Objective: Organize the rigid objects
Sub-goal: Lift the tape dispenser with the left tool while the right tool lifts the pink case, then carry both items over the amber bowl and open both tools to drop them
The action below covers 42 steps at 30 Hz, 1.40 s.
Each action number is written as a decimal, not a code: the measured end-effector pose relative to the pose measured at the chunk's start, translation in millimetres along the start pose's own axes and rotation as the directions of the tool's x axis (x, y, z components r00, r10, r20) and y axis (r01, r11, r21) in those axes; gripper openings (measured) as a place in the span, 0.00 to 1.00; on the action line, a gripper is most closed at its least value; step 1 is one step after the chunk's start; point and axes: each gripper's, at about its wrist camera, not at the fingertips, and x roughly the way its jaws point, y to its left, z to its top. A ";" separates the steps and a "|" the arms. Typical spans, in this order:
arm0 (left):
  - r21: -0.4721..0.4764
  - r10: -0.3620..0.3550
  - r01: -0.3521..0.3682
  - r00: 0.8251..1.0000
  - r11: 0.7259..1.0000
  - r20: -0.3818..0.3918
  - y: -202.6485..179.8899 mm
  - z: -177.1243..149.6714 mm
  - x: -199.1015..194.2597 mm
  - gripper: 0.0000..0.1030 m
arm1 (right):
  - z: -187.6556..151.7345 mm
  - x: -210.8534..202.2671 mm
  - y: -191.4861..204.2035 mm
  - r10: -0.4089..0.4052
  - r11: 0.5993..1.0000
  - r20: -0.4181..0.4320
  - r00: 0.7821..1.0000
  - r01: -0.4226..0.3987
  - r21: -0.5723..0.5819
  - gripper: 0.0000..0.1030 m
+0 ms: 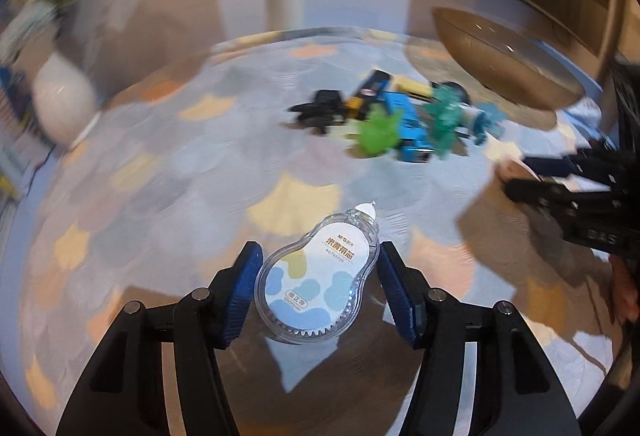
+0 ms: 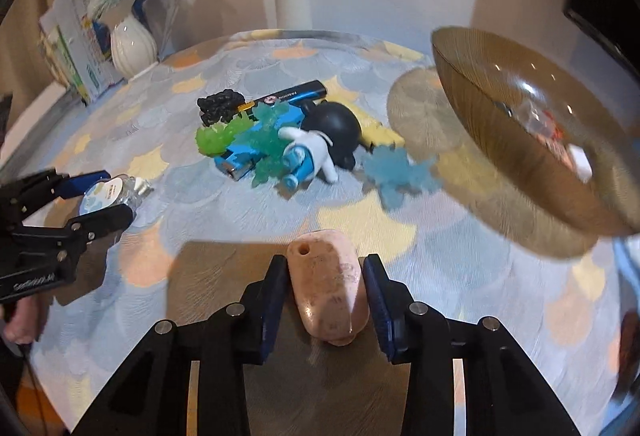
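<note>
**Both grippers loaded, bowl ahead — drop and knock risks**

Left gripper (image 1: 318,284) holds a clear correction-tape dispenser (image 1: 316,278) between its blue pads, nozzle pointing forward; the right-wrist view confirms it is pinched. The grip sits on the curved, smooth plastic shell, so it could pivot or squirt out if squeezed unevenly.

Right gripper (image 2: 326,292) is clamped narrow on a pink stone-like block (image 2: 330,288) with a small hole near its far end. The block looks rounded, and much of it sticks out beyond the pads, so it could tilt or slip.

The brown glass bowl (image 2: 500,140) stands at right on the patterned tablecloth (image 2: 200,204), already holding a few small items, hard to identify. Likely destination, judging from the task.

The remaining pile lies mid-table: black ball (image 2: 332,126), blue-white figurine (image 2: 308,154), blue lighter (image 2: 294,96), green spiky toy (image 2: 218,138), blue snowflake piece (image 2: 394,172).

Risks: a hard drop chipping glass, clipping the bowl rim, the two grippers colliding at the bowl. The left view is motion-blurred, suggesting fast movement.
</note>
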 end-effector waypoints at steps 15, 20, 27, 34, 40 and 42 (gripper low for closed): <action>-0.048 0.037 -0.035 0.998 0.998 0.046 12.2 -11.3 -7.9 0.55 | -7.7 -5.5 14.8 -0.037 0.997 0.016 0.999 0.038 -0.060 0.42; -0.058 0.011 -0.007 0.998 0.998 0.055 14.4 -12.2 -10.1 0.55 | -9.5 -8.4 22.3 -0.031 0.995 0.029 0.999 0.034 -0.095 0.33; -0.034 0.024 -0.021 0.996 0.999 0.086 5.7 -10.1 -17.8 0.55 | -11.4 -34.7 -12.1 0.081 0.993 0.125 0.989 -0.091 0.074 0.33; -0.006 -0.075 0.077 0.985 0.997 0.158 -23.2 32.9 -46.0 0.55 | 0.8 -97.0 -77.8 -0.020 0.966 0.282 0.959 -0.054 0.252 0.33; 0.108 -0.136 0.113 0.963 0.988 0.233 -85.1 112.2 -56.9 0.55 | 26.2 -124.8 -132.8 -0.355 0.895 0.278 0.892 0.239 0.377 0.33; 0.124 -0.169 0.143 0.957 0.982 0.237 -105.9 134.9 -47.6 0.55 | 30.4 -114.2 -147.9 -0.376 0.878 0.222 0.900 0.269 0.395 0.33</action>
